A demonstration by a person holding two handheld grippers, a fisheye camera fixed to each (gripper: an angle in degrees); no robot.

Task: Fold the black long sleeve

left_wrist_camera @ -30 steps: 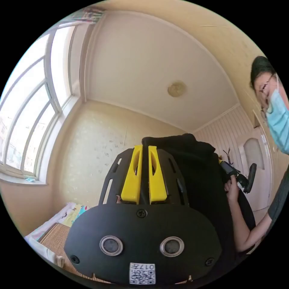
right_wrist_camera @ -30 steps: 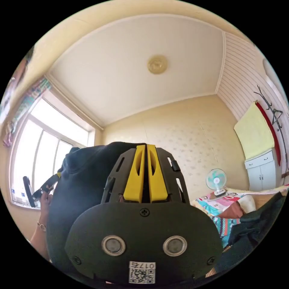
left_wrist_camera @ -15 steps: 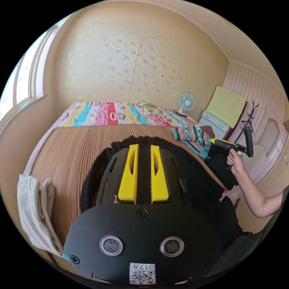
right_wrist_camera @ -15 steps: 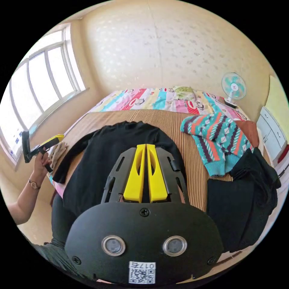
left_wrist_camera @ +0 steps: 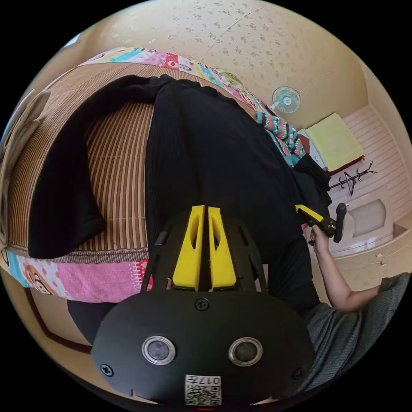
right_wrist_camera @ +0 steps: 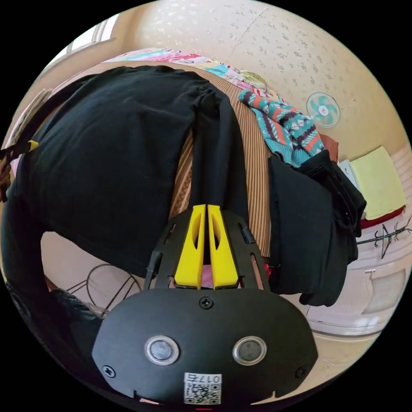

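The black long sleeve [left_wrist_camera: 214,150] lies spread on the striped mat [left_wrist_camera: 116,171] of a bed, neck at the far end, lower edge hanging over the near side. Its left sleeve [left_wrist_camera: 60,206] curves out across the mat. My left gripper [left_wrist_camera: 204,209] is shut, jaws pressed together on black cloth near the hem. In the right gripper view the shirt's body [right_wrist_camera: 107,150] is at the left and a narrow sleeve [right_wrist_camera: 216,150] runs down into my right gripper [right_wrist_camera: 205,207], shut on its end. The right gripper [left_wrist_camera: 311,213] also appears in the left gripper view, held in a hand.
A teal patterned sweater [right_wrist_camera: 287,128] and a pile of dark clothes [right_wrist_camera: 309,223] lie on the mat's right side. A beige cloth [left_wrist_camera: 17,128] sits at the left edge. A small fan [right_wrist_camera: 322,109] stands at the far end. The person's arm [left_wrist_camera: 334,279] reaches in.
Both grippers have swung down from holding the shirt up toward the ceiling, and the shirt now lies flat on the mat. Both have pulled back to the bed's near edge.
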